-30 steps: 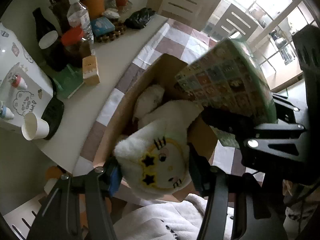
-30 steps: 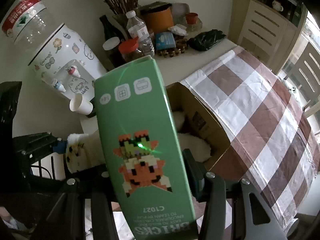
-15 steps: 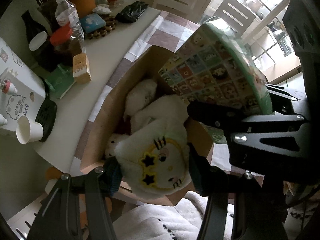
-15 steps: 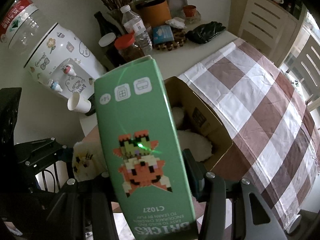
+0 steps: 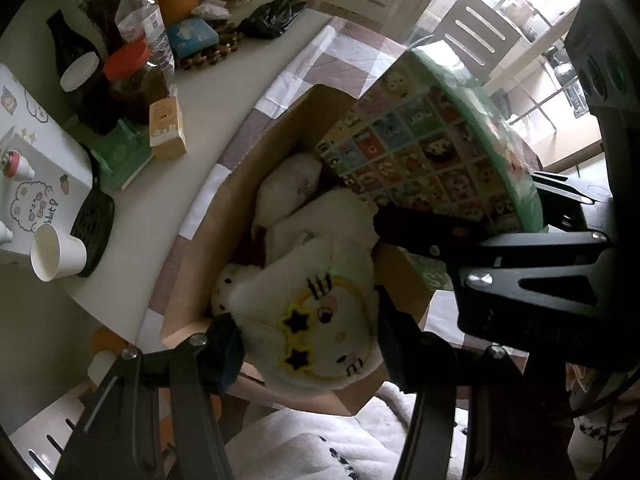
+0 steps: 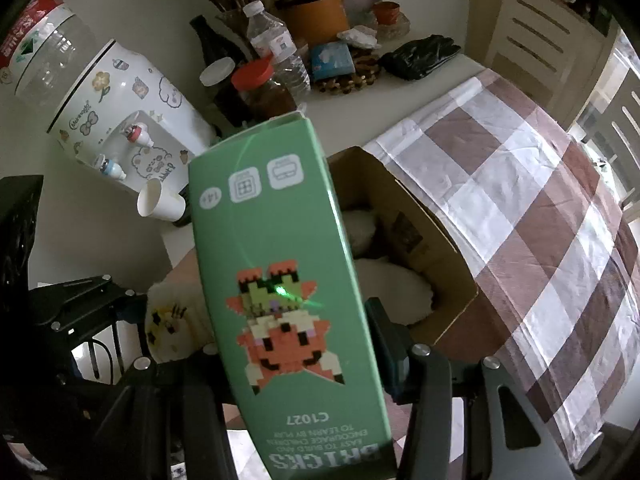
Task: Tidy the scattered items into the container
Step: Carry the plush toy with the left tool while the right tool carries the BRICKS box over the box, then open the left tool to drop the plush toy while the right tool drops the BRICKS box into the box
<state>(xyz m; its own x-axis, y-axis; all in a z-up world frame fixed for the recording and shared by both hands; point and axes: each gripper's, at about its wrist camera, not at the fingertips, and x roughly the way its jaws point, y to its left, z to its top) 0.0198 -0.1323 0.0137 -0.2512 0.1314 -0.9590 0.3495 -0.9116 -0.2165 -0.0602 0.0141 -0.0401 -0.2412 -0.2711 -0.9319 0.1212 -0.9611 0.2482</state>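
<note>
My left gripper (image 5: pixel 310 332) is shut on a white plush toy (image 5: pixel 320 320) with yellow star glasses, held over the near end of the open cardboard box (image 5: pixel 208 216). Other white plush toys (image 5: pixel 288 184) lie inside that box. My right gripper (image 6: pixel 296 344) is shut on a tall green bricks box (image 6: pixel 280 280) with a pixel figure on its front. In the left wrist view that green box (image 5: pixel 432 148) shows its patterned side, tilted above the cardboard box (image 6: pixel 420 216). The held plush toy (image 6: pixel 172 324) peeks out at the left of the right wrist view.
The cardboard box sits on a brown and white checked cloth (image 6: pixel 540 200). On the white tabletop behind stand a water dispenser (image 6: pixel 120 112), a paper cup (image 6: pixel 160 202), bottles and jars (image 6: pixel 272 48), a small carton (image 5: pixel 166 126) and a black bag (image 6: pixel 420 56). Chairs stand beyond.
Both held things have shifted slightly over the cardboard box; more of its inside shows in the left wrist view. Both grips are unchanged.
</note>
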